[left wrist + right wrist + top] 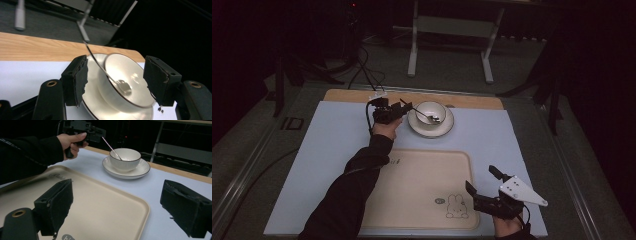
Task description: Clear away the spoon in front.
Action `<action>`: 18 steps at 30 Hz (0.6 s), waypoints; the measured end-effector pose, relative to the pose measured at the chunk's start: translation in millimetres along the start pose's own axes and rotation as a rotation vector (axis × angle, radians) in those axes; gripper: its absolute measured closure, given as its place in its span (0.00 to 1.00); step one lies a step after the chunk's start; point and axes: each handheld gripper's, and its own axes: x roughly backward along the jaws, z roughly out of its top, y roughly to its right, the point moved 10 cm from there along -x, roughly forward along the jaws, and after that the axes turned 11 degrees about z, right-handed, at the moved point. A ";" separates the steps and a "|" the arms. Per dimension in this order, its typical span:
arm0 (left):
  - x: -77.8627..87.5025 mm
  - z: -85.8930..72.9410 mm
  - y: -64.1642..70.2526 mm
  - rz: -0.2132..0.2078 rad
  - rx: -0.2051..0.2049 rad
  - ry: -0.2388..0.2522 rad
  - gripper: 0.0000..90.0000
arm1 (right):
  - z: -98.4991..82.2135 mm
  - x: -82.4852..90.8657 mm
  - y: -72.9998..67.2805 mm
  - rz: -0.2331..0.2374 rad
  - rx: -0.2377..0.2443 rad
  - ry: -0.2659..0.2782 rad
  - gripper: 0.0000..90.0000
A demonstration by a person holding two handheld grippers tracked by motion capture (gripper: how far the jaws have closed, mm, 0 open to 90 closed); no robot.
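In the high view, a dark-sleeved left forearm runs up from the bottom edge to the middle of the frame, the hand wrapped round the left gripper [404,107] and pointing it rightward at a white bowl [431,112]. The bowl sits on a white saucer [447,127], upper centre of the frame, on a pale blue mat. A spoon [422,113] leans in the bowl, its handle slanting up and left toward the gripper. In the left gripper view the handle rises between the two black jaws, nearer the left one, and neither pad presses it; the jaws are part open, holding nothing. Whether a pad just touches the handle cannot be told.

The right gripper [482,181] sits at lower right, held low by a hand at the bottom edge, over the right edge of a cream tray [422,175]. Its jaws stand wide apart and empty, pointing up and left toward the bowl.
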 end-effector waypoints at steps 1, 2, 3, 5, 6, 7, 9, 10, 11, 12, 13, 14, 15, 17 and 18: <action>-2.3 0.2 -1.9 0.018 0.007 0.000 0.43 | -0.1 -0.1 0.1 0.001 -0.001 0.000 0.12; -4.1 0.6 -3.7 0.032 0.019 0.004 0.44 | -0.1 -0.1 0.3 0.000 -0.001 0.001 0.12; -4.1 0.6 -3.7 0.032 0.019 0.004 0.46 | -0.1 -0.1 0.3 0.000 -0.001 0.001 0.12; -9.3 1.2 -8.3 0.053 0.053 0.007 0.49 | -0.4 0.0 0.8 0.002 -0.003 0.001 0.12; -9.3 1.2 -8.3 0.053 0.053 0.007 0.51 | -0.5 0.0 1.0 0.001 -0.003 0.000 0.12; -11.0 1.6 -9.4 0.060 0.058 0.009 0.52 | -0.5 0.1 0.9 0.002 -0.004 0.000 0.12; -13.9 1.7 -10.1 0.062 0.069 0.008 0.55 | -0.4 0.0 0.7 0.003 -0.004 0.000 0.12; -16.4 1.3 -9.9 0.062 0.078 0.005 0.57 | -0.5 0.0 0.6 0.005 -0.003 0.000 0.12; -17.5 1.6 -9.8 0.064 0.080 0.008 0.59 | -0.5 0.0 0.6 0.006 -0.004 0.000 0.12; -17.5 1.6 -9.8 0.064 0.080 0.008 0.61 | -0.5 0.0 0.6 0.006 -0.004 0.000 0.12; -19.0 2.1 -8.6 0.061 0.086 0.009 0.63 | -0.5 0.0 0.6 0.007 -0.004 0.000 0.12; -19.0 2.1 -8.6 0.061 0.086 0.009 0.65 | -0.5 0.0 0.6 0.007 -0.004 0.000 0.12; -20.0 3.0 -7.6 0.066 0.084 0.015 0.67 | -0.6 -0.1 0.6 0.007 -0.004 0.001 0.12; -21.4 3.4 -7.5 0.073 0.083 0.019 0.69 | -0.6 -0.1 0.5 0.008 -0.005 0.002 0.12; -22.3 3.6 -8.4 0.080 0.090 0.022 0.70 | -0.6 -0.1 0.5 0.009 -0.006 0.002 0.12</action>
